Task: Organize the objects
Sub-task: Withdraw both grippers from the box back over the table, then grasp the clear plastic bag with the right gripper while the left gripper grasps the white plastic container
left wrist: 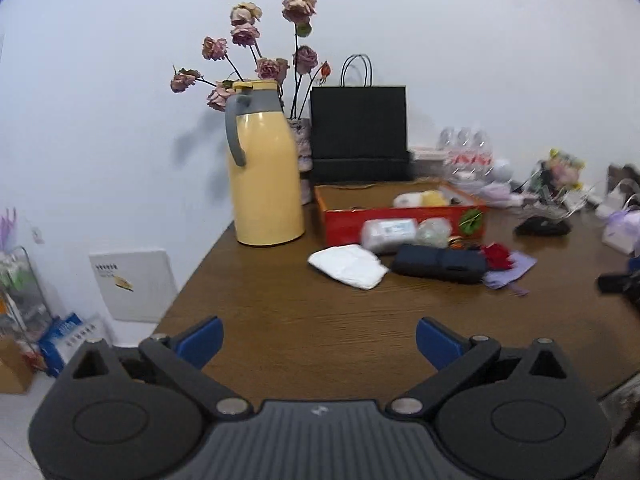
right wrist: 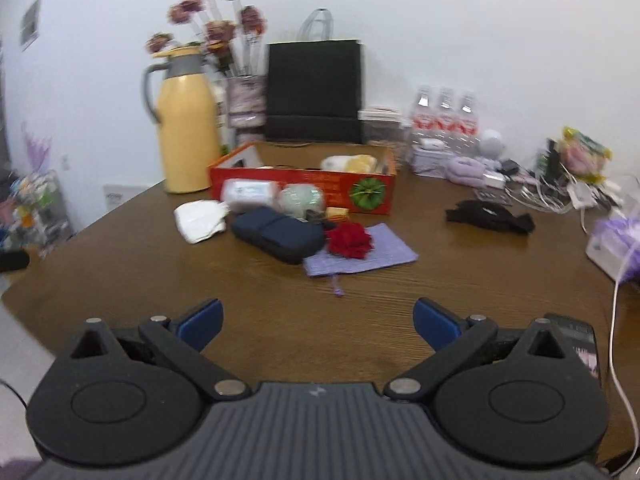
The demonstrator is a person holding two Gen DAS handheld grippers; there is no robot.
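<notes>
My left gripper (left wrist: 319, 342) is wide open and holds nothing. Only bare brown table (left wrist: 280, 312) shows between its blue pads (left wrist: 202, 340). My right gripper (right wrist: 318, 324) is wide open too, and empty.

Ahead of my right gripper, well apart from it, the loose things lie in a bunch. A red flower (right wrist: 350, 240) sits on a purple pouch (right wrist: 362, 258). A dark blue case (right wrist: 278, 234) touches the flower's left side. A white folded mask (right wrist: 200, 220) lies left of the case. Behind them stands an open red box (right wrist: 304, 190), with two wrapped packs (right wrist: 250, 194) against its front.

Ahead and left of my left gripper stands a tall yellow jug (left wrist: 266, 168), with dried roses (left wrist: 256, 32) behind it. A black paper bag (left wrist: 358, 132) stands behind the box.

The pile at the far right (right wrist: 560, 184) is blurry, so I cannot tell most of it. A dark thing (right wrist: 576, 336) by my right gripper is partly hidden.
</notes>
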